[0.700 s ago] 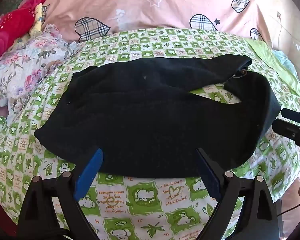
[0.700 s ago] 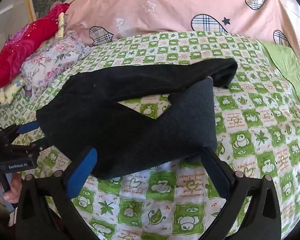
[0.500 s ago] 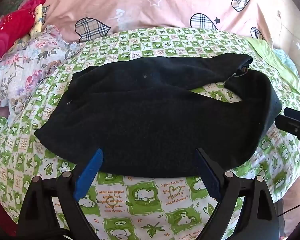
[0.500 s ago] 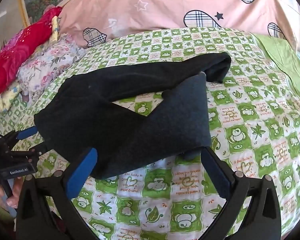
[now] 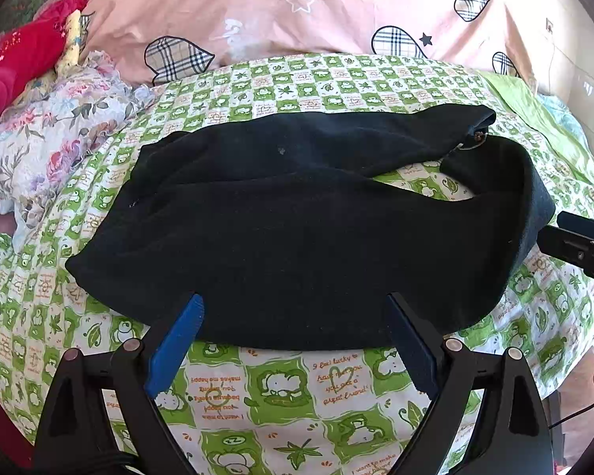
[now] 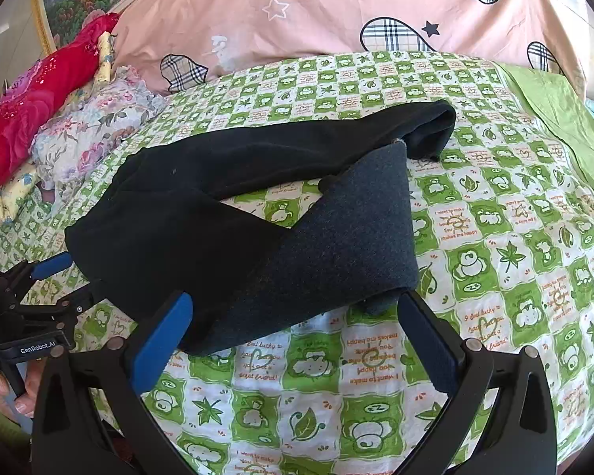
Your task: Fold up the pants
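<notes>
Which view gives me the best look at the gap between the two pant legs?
The right wrist view: the pants lie there with both legs splayed and a clear wedge of checked sheet between them. The left wrist view shows only a thin sliver of that gap, foreshortened behind the near leg.

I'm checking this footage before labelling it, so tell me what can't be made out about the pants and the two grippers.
- Pants, both views: which end is the waistband; the dark cloth shows no clear detail.
- Small shiny thing on the pants, left wrist view: too small to identify.
- Right gripper, left wrist view: cut off by the right edge.
- Left gripper, right wrist view: partly cut off by the left edge.
</notes>
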The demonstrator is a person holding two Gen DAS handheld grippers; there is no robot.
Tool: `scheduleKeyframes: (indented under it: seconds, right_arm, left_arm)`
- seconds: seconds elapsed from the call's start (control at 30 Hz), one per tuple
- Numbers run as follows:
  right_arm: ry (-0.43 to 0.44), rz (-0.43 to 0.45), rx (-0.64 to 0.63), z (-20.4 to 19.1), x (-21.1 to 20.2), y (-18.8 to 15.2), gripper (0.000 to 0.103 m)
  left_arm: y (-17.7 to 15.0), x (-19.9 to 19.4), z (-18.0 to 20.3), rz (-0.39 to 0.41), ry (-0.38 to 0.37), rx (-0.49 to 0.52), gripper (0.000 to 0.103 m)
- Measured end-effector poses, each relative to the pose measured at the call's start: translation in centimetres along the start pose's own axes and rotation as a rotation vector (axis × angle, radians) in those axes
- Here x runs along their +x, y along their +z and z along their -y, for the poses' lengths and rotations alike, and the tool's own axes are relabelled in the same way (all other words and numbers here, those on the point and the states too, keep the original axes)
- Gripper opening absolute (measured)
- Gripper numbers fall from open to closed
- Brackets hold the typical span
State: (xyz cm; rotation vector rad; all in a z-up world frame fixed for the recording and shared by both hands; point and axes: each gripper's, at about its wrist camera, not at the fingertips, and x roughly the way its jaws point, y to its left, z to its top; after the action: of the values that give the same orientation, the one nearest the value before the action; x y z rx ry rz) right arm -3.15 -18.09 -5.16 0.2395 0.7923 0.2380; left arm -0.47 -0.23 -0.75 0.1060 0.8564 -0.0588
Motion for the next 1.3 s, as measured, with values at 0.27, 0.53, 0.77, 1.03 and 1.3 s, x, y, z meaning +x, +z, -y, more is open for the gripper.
scheduleKeyframes:
  seconds: [0.27,0.53,0.77,1.03,1.3]
  right_arm:
    - [-0.002,0.002,0.005,-0.11,0.03,-0.06,0.103]
    - [-0.002,0.003,0.006,-0.13,-0.03,-0.02,0.103]
    - [-0.004,0.0,0.004,-0.31,0.03,-0.07,0.103]
    - [-0.004,-0.001,0.005,-0.37,0.08,-0.1,0.103]
    - [-0.003,-0.002,0.004,-0.44,0.13,-0.15,0.103]
  left_arm:
    - [-0.08,0.3,-0.25,-0.005,-0.005,-0.004,0.092]
    - [-0.31,0.38,-0.17,-0.004,-0.008,-0.005,0.092]
    - [-0.35,0.42,-0.15,-0.006,-0.01,-0.005,0.092]
    - [-0.45,0.51,-0.09,-0.007,-0.013,-0.007,0.092]
    - [-0.47,0.57,-0.03,-0.008,-0.015,-0.005,0.092]
